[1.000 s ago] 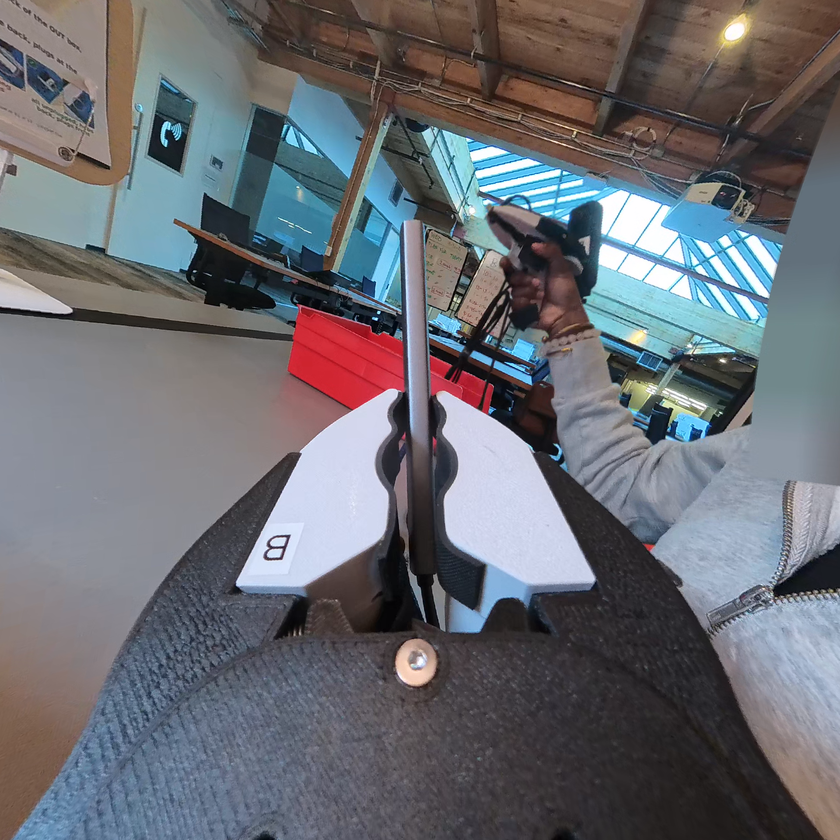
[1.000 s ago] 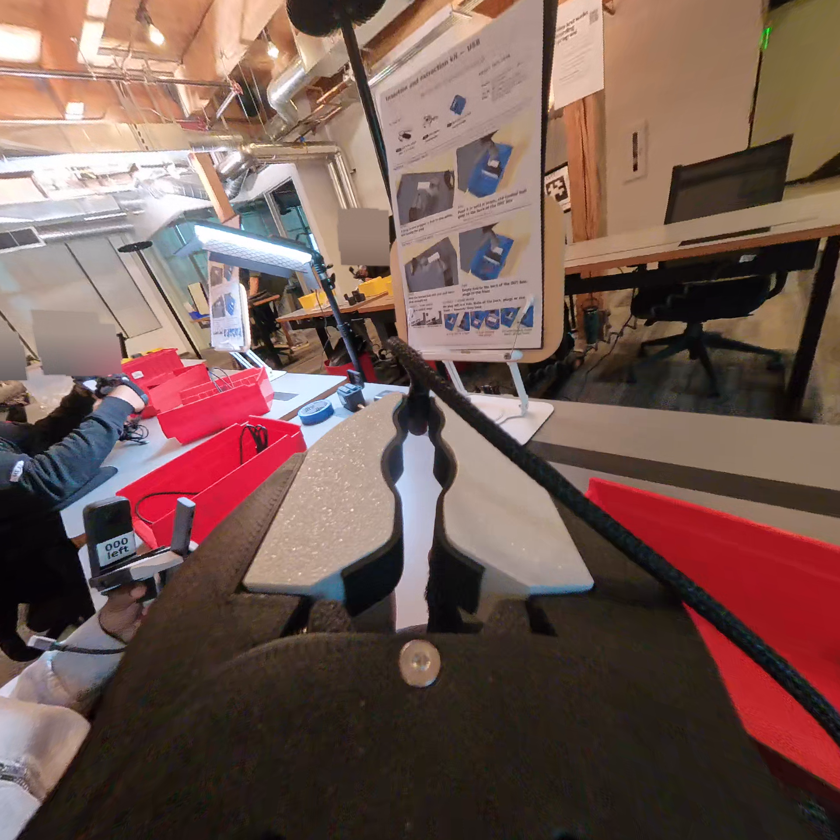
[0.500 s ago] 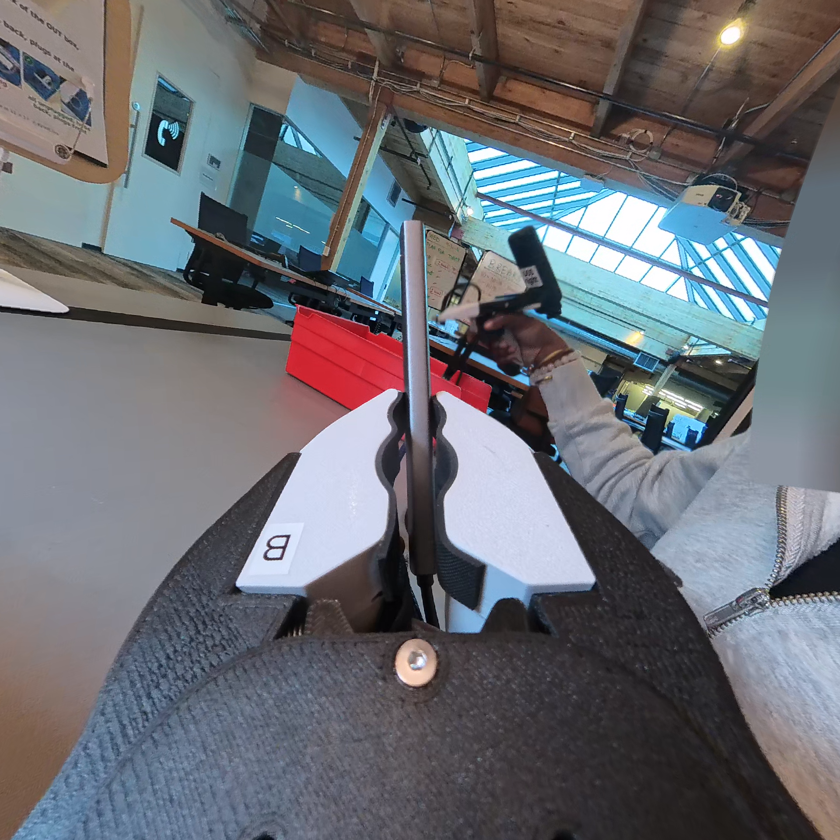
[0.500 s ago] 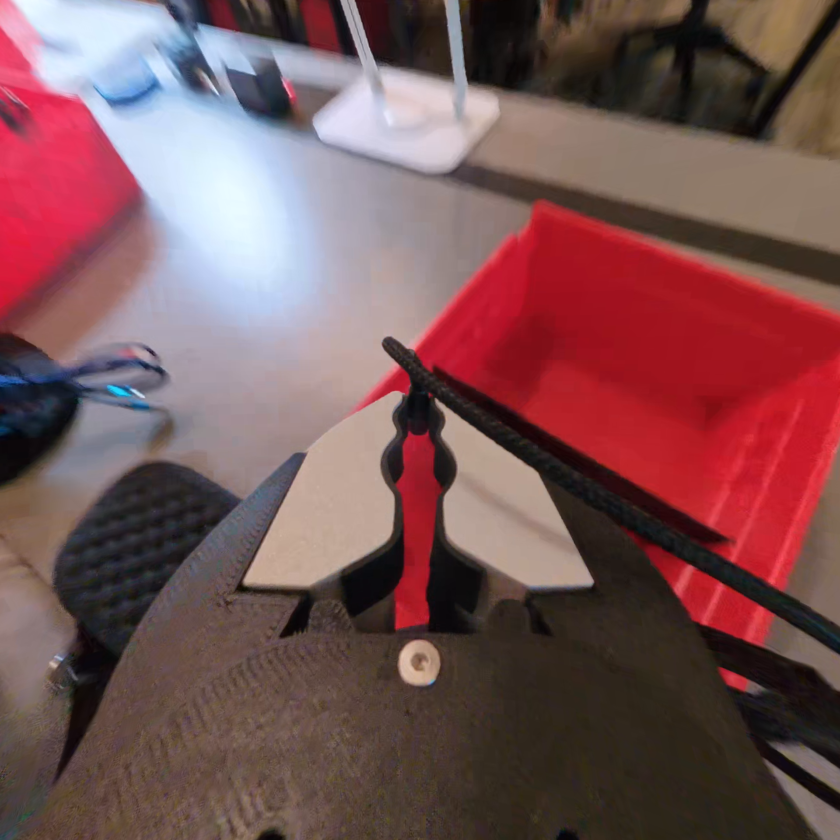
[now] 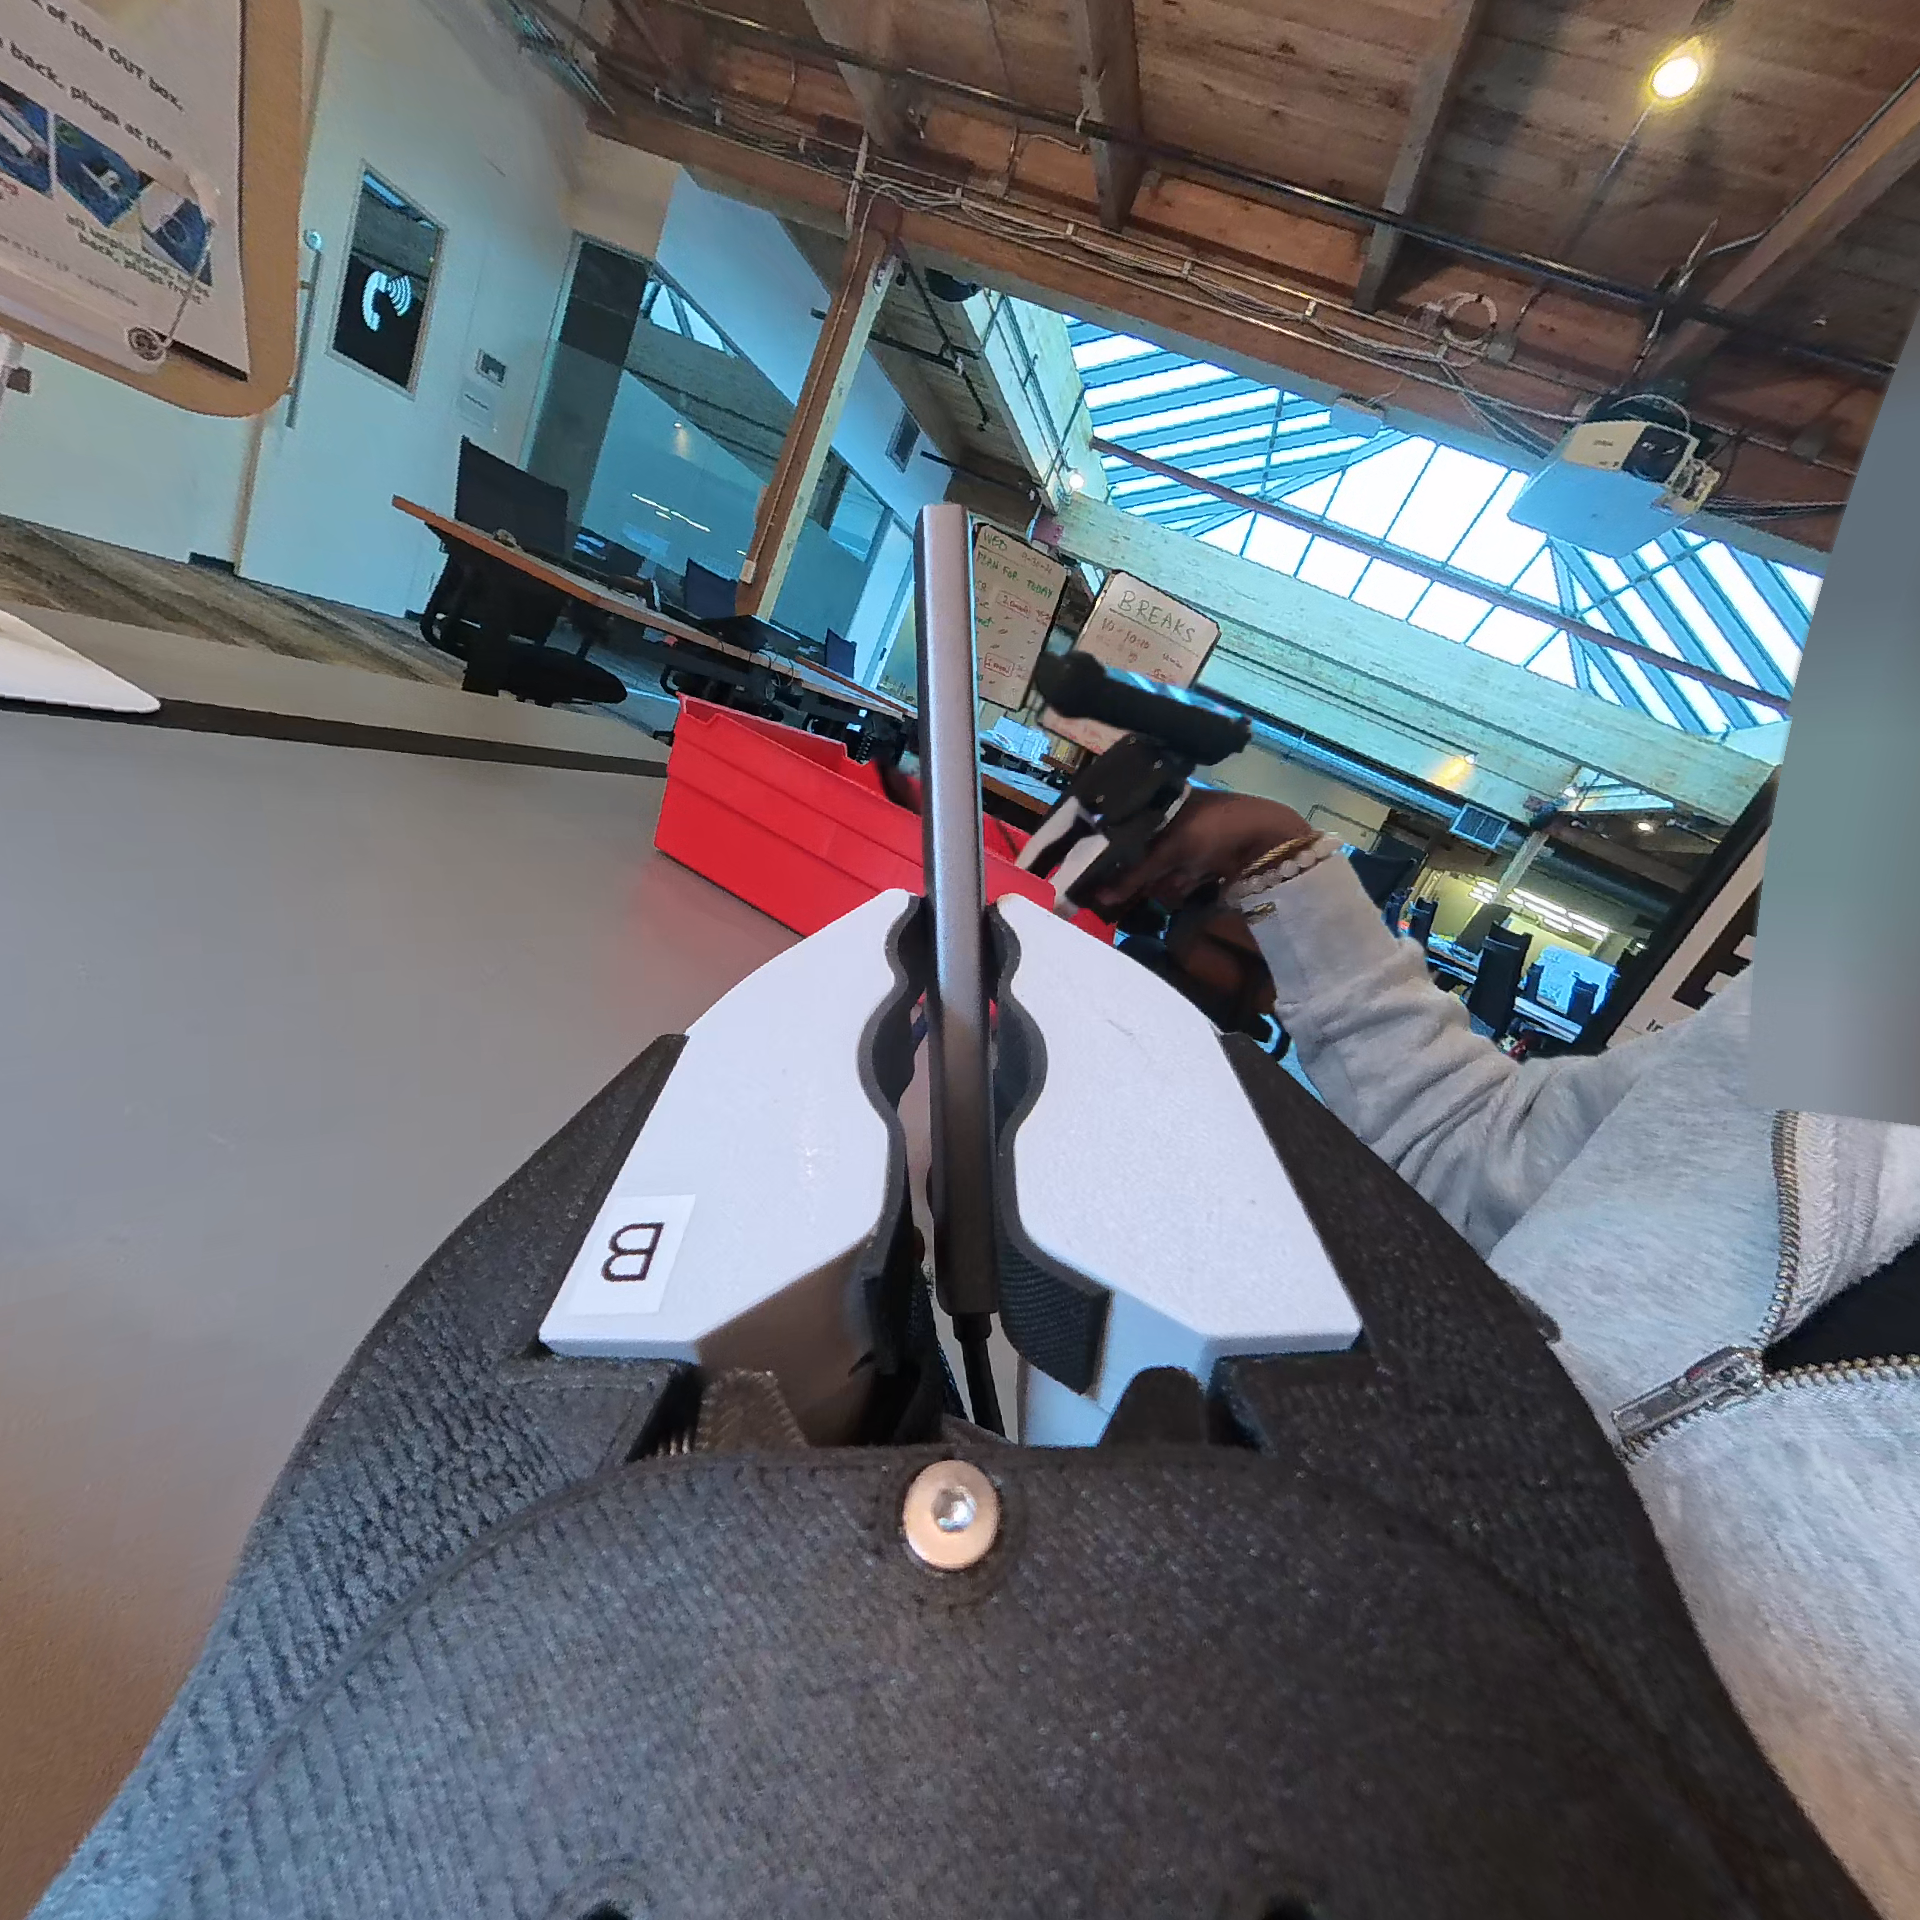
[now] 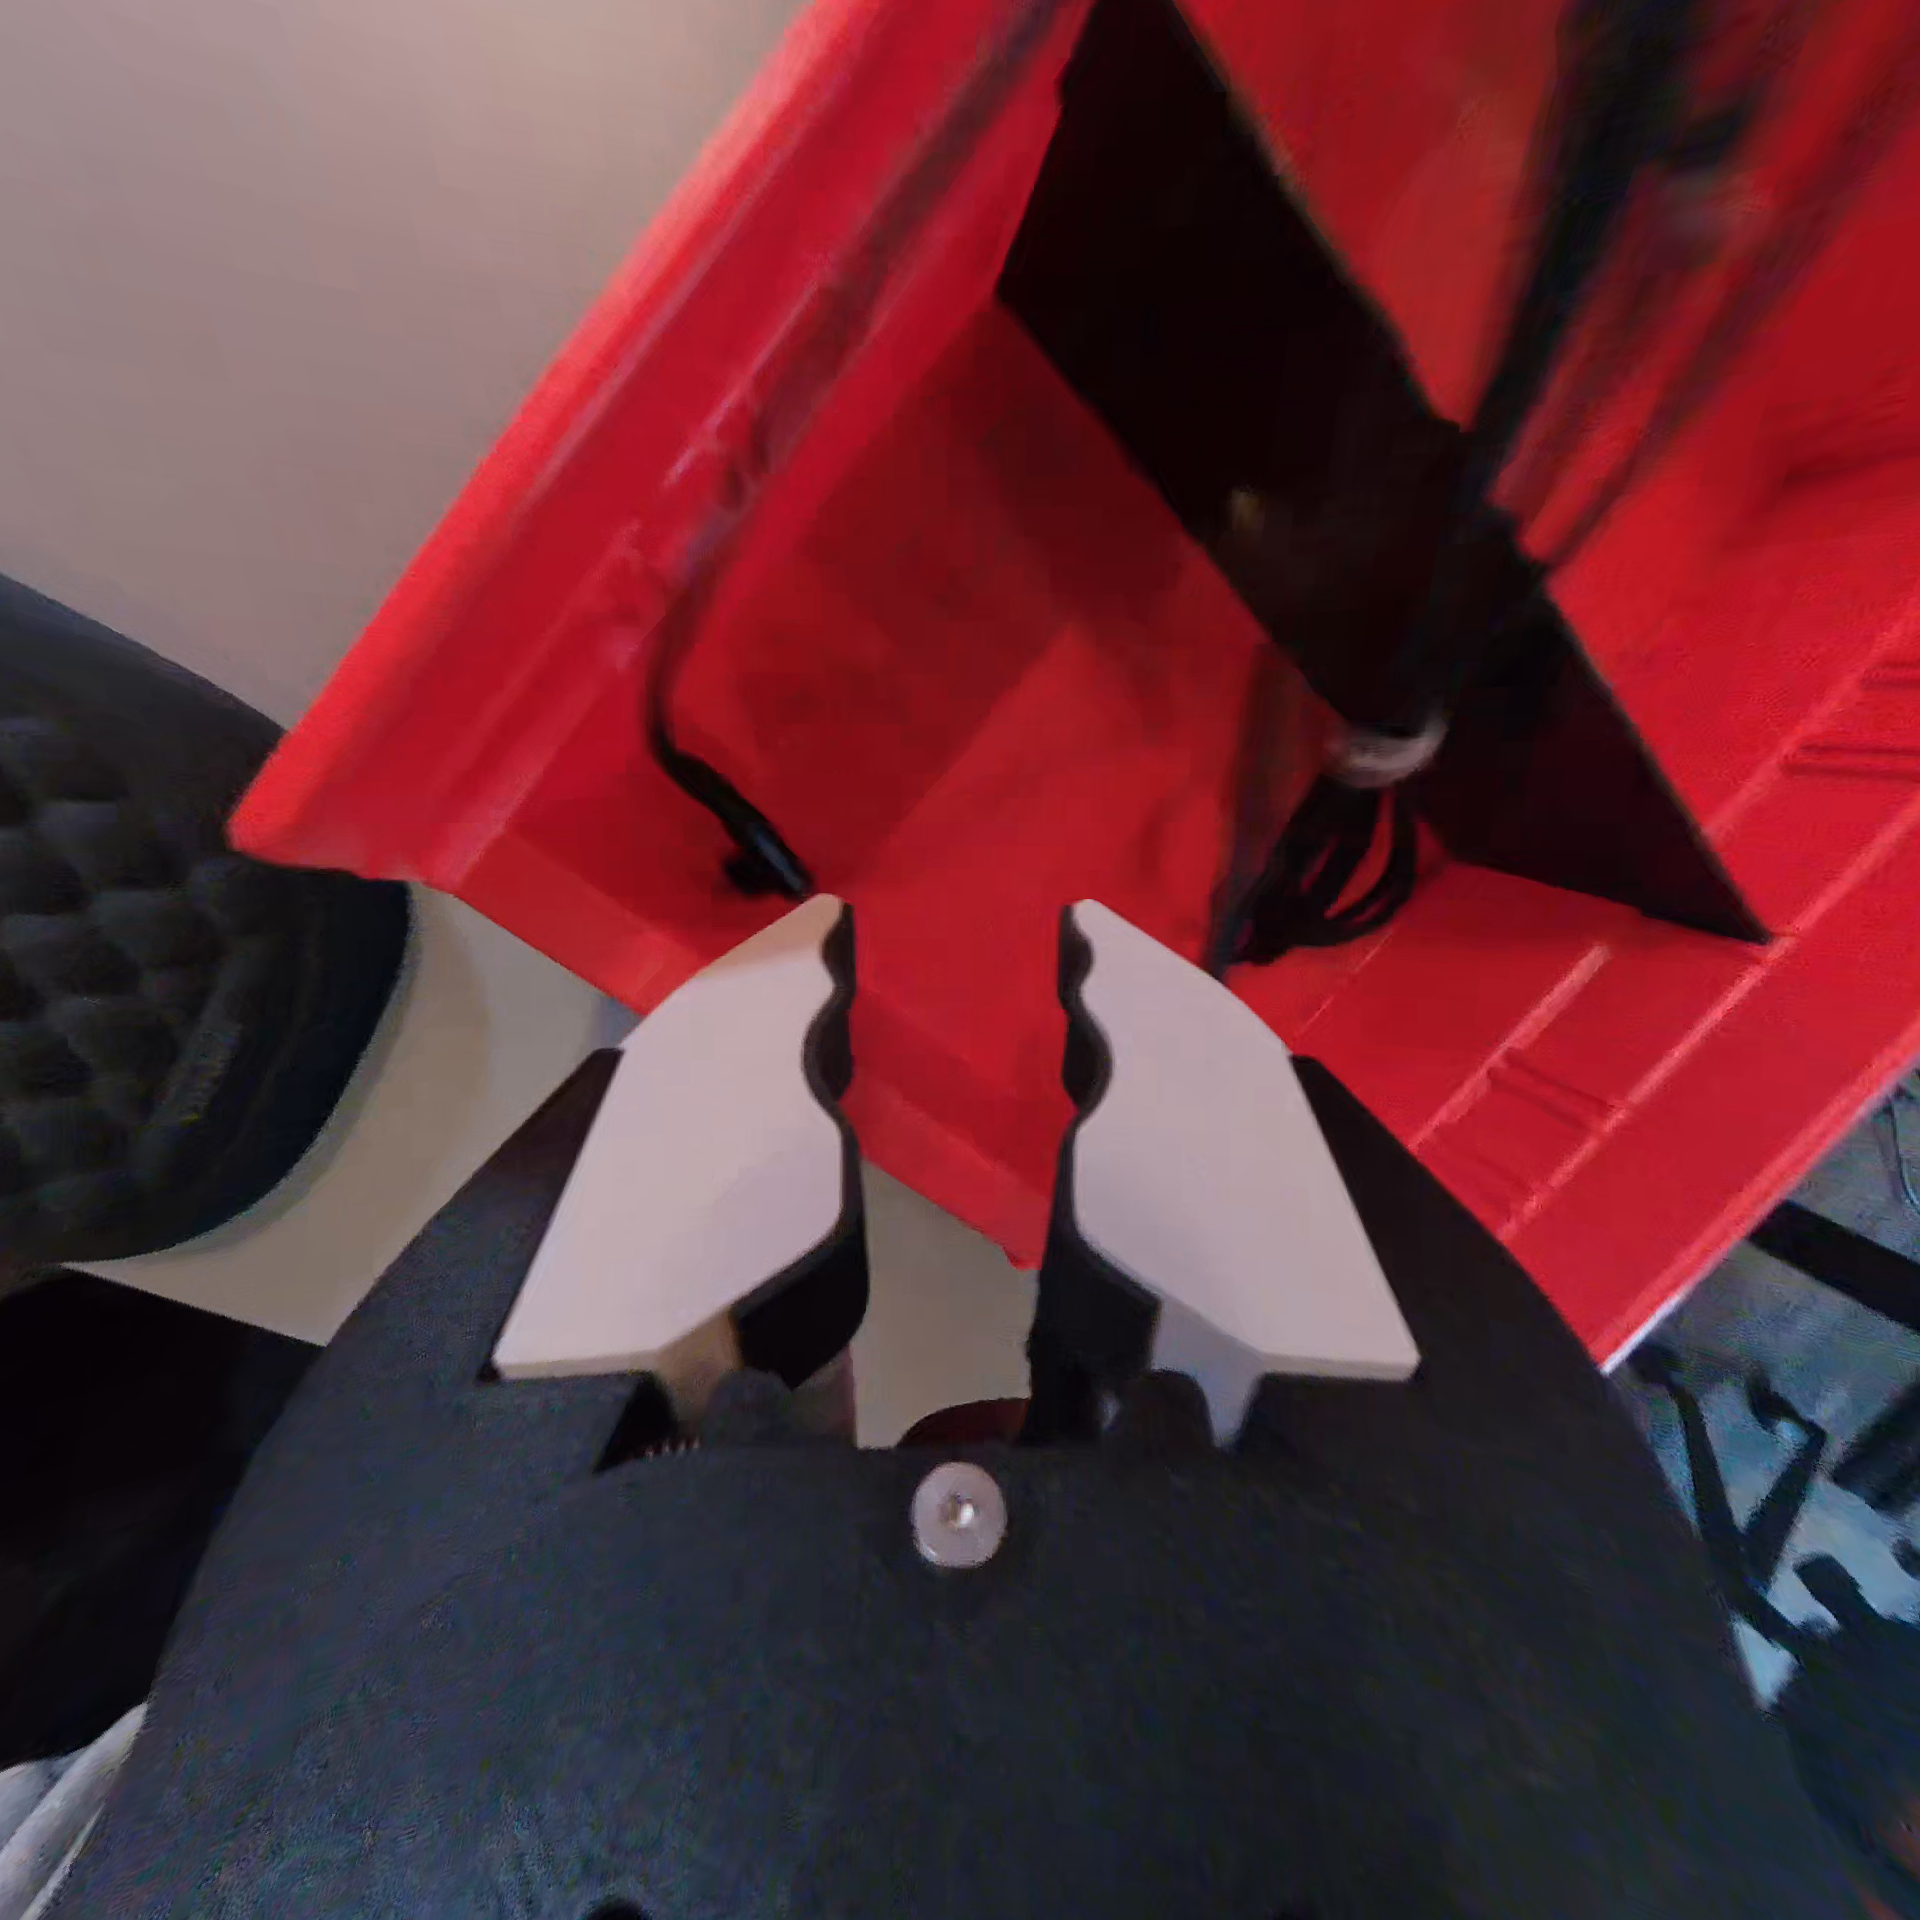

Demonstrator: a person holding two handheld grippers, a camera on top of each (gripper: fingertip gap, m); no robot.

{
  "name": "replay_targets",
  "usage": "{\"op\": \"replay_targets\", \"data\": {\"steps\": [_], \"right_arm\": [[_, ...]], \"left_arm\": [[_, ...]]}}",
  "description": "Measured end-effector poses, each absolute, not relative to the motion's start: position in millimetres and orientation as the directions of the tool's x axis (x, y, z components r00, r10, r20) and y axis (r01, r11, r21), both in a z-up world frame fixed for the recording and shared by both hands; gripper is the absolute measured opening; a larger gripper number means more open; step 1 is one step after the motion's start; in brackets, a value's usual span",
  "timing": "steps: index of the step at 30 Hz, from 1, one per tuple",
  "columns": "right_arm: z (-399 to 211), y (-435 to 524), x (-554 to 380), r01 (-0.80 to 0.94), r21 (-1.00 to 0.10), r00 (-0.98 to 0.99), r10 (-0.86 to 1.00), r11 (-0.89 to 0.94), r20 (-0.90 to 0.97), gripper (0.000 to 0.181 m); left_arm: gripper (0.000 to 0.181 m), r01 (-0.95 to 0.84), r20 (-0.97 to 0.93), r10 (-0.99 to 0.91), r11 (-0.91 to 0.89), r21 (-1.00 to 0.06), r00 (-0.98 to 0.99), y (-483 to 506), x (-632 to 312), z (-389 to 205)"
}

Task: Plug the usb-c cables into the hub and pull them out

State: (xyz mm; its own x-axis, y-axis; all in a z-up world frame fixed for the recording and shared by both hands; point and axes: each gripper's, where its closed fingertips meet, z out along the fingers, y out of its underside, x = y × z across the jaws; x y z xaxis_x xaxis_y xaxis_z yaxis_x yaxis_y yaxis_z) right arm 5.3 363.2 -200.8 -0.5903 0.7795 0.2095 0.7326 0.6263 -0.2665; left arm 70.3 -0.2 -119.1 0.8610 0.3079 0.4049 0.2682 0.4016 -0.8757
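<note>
The slim dark-grey metal hub (image 5: pixel 951 883) was clamped edge-on between the closed fingers of the left gripper (image 5: pixel 951 914). The right gripper (image 6: pixel 956 914) was held open and empty over the red plastic bin (image 6: pixel 1662 1039), where bundled black braided cables (image 6: pixel 1340 862) lay.

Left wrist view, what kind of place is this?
Likely an open-plan office or workshop loft: long desks with office chairs, handwritten whiteboards, and a skylight under exposed timber beams.

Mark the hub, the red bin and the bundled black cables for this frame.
hub (image 5: pixel 951 831), left wrist view, on its dark edge above the fingers.
red bin (image 6: pixel 582 623), right wrist view, on its left wall.
bundled black cables (image 6: pixel 1320 883), right wrist view, on the loops below the tie.
</note>
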Motion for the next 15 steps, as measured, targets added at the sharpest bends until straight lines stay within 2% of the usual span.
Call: {"op": "replay_targets", "data": {"steps": [4, 6, 8, 10, 13, 15], "right_arm": [[-164.3, 360.1, 1.5, 0.675, -0.474, -0.527, 0.819, 0.566, 0.228, 0.074], [-145.4, 362.8, -5.5, 0.625, -0.578, -0.491, 0.840, 0.525, 0.233, 0.085], [-133.1, 364.0, -15.5, 0.564, -0.657, -0.485, 0.845, 0.500, 0.226, 0.085], [-139.6, 366.6, -19.9, 0.567, -0.655, -0.520, 0.834, 0.499, 0.184, 0.080], [-168.9, 364.8, -23.5, 0.621, -0.587, -0.600, 0.797, 0.519, 0.070, 0.085], [-188.0, 376.1, -37.4, 0.639, -0.538, -0.590, 0.799, 0.550, 0.115, 0.083]], "left_arm": [[0.010, 0.269, 0.406, 0.304, 0.404, -0.874, 0.862, -0.4, 70.4, -118.8], [0.010, 0.267, 0.404, 0.304, 0.405, -0.874, 0.863, -0.6, 70.6, -118.6], [0.010, 0.265, 0.402, 0.304, 0.405, -0.875, 0.864, -0.6, 70.9, -118.3], [0.010, 0.265, 0.402, 0.304, 0.405, -0.875, 0.864, -0.5, 70.9, -118.4], [0.010, 0.266, 0.403, 0.305, 0.403, -0.875, 0.863, -0.4, 70.8, -118.6], [0.010, 0.269, 0.405, 0.304, 0.403, -0.875, 0.862, -0.4, 70.5, -118.9]]}}
